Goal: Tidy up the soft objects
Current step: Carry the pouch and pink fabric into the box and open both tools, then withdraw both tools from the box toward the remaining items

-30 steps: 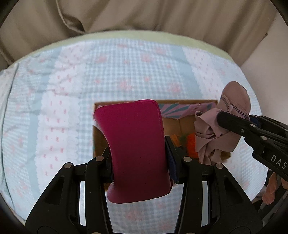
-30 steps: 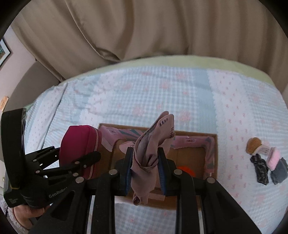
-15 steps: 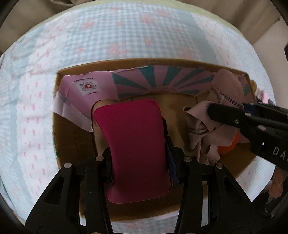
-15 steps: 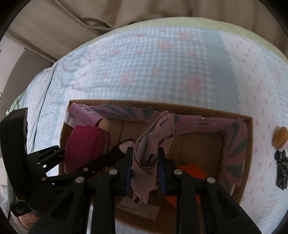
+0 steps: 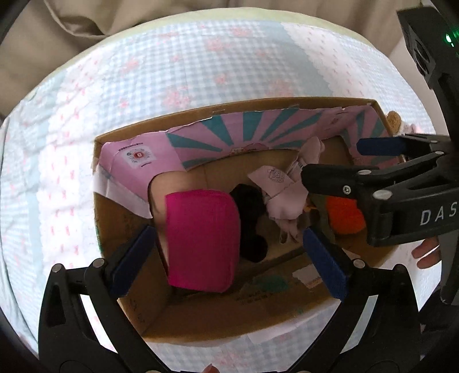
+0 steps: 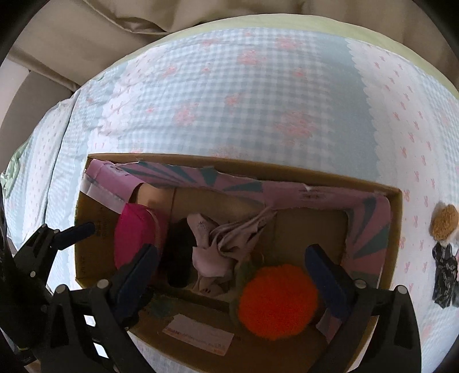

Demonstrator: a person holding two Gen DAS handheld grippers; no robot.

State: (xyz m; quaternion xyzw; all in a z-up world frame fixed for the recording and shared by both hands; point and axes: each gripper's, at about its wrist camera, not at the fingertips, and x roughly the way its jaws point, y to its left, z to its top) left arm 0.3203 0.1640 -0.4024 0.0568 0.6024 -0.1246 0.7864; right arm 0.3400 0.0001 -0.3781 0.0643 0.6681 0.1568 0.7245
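A cardboard box (image 5: 129,221) (image 6: 287,169) with pink patterned flaps stands on the bed. Inside lie a magenta pouch (image 5: 202,241) (image 6: 133,238), a crumpled pale pink cloth (image 5: 284,200) (image 6: 221,246), a black item (image 5: 249,218) (image 6: 179,258) and an orange fuzzy ball (image 5: 344,215) (image 6: 276,301). My left gripper (image 5: 226,261) is open and empty above the pouch. My right gripper (image 6: 232,275) is open and empty above the cloth and ball; it also shows in the left wrist view (image 5: 344,160).
The bed has a blue-and-white checked cover (image 6: 243,86) with beige bedding (image 6: 143,17) behind. Several small soft items, one tan (image 6: 444,221) and one black (image 6: 444,272), lie on the cover right of the box.
Both grippers opened. The magenta pouch dropped from the left gripper and the pink cloth from the right gripper into the box.
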